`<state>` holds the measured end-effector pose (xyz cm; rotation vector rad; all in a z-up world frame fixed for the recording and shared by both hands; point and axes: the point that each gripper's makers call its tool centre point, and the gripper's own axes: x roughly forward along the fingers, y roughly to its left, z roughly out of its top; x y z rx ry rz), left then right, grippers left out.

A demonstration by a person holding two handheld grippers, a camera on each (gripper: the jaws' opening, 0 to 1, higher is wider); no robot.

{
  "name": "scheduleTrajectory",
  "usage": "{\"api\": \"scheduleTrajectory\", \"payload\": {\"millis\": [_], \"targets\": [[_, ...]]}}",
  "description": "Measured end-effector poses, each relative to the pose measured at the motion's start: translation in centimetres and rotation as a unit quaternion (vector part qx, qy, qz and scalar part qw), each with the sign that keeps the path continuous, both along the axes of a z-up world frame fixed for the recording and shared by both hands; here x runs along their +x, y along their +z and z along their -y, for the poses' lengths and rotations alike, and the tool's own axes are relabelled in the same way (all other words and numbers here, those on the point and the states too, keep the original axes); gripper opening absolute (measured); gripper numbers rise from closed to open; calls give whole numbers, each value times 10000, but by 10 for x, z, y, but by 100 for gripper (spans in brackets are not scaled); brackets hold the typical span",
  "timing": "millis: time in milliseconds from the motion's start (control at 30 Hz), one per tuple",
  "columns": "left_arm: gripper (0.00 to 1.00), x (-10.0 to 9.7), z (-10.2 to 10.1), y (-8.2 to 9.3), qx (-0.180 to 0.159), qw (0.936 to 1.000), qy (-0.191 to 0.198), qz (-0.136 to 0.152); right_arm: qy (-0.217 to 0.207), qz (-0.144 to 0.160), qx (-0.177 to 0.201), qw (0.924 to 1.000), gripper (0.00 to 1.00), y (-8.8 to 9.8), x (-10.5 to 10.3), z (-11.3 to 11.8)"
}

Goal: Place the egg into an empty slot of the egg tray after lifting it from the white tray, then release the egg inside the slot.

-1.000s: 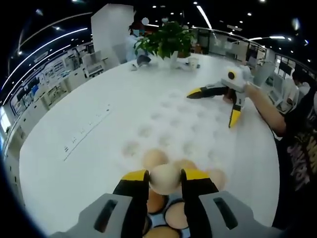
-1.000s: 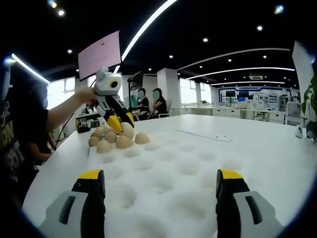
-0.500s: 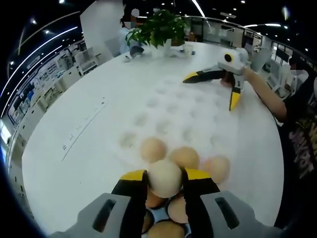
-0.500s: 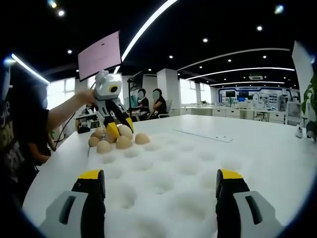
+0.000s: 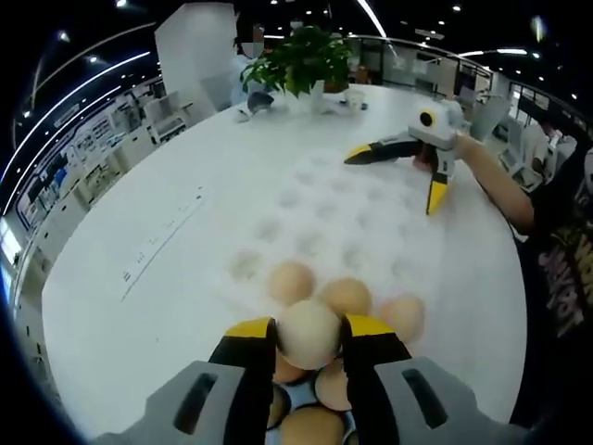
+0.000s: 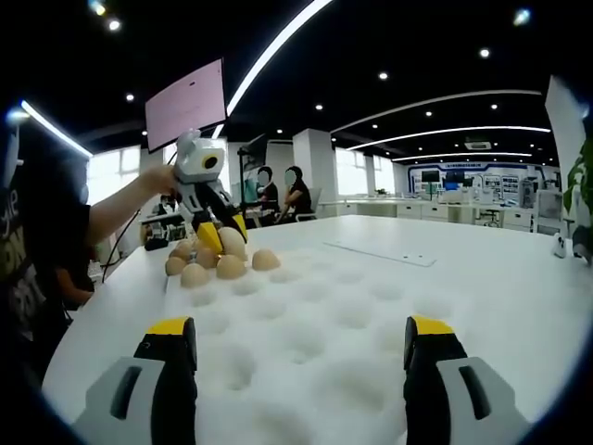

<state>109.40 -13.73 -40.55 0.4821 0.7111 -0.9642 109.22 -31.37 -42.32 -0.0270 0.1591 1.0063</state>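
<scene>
Left gripper view: left gripper (image 5: 309, 336) at 6 o'clock, yellow-tipped jaws clamped on a pale egg (image 5: 309, 334), one jaw on each side of it; the egg sits above the near edge of the white egg tray (image 5: 324, 209); three tan eggs (image 5: 345, 297) rest in tray slots just beyond the held egg, toward 12 to 2 o'clock; more brown eggs (image 5: 311, 426) lie under and between the jaws at 6 o'clock, in what looks like a second holder with a bluish patch, cannot tell its type; the egg tray's other dimples run toward 1 o'clock; right gripper (image 5: 400, 178) at 2 o'clock, jaws spread wide over the far end of the tray, held by a person's hand (image 5: 470, 158); potted plant (image 5: 302, 60) at 12 o'clock on the white table (image 5: 139, 278).

Right gripper view: right gripper (image 6: 302, 348) jaws at 7 and 5 o'clock, wide apart, nothing between them; dimpled tray surface (image 6: 315, 334) spreads ahead; left gripper (image 6: 225, 237) at 10 o'clock, tips down on the pale egg (image 6: 233, 243), over the cluster of tan eggs (image 6: 230, 266) at the tray's far corner; pink screen (image 6: 185, 102) at 11 o'clock; seated people far behind at 11 o'clock.
</scene>
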Motion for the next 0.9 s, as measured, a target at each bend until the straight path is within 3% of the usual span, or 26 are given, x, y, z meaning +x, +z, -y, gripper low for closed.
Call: {"api": "scheduleTrajectory", "payload": {"millis": [900], "targets": [[28,-14,-46,11,-2,9989,451,81,-2,4,17,10000,97,0,0,1]]}}
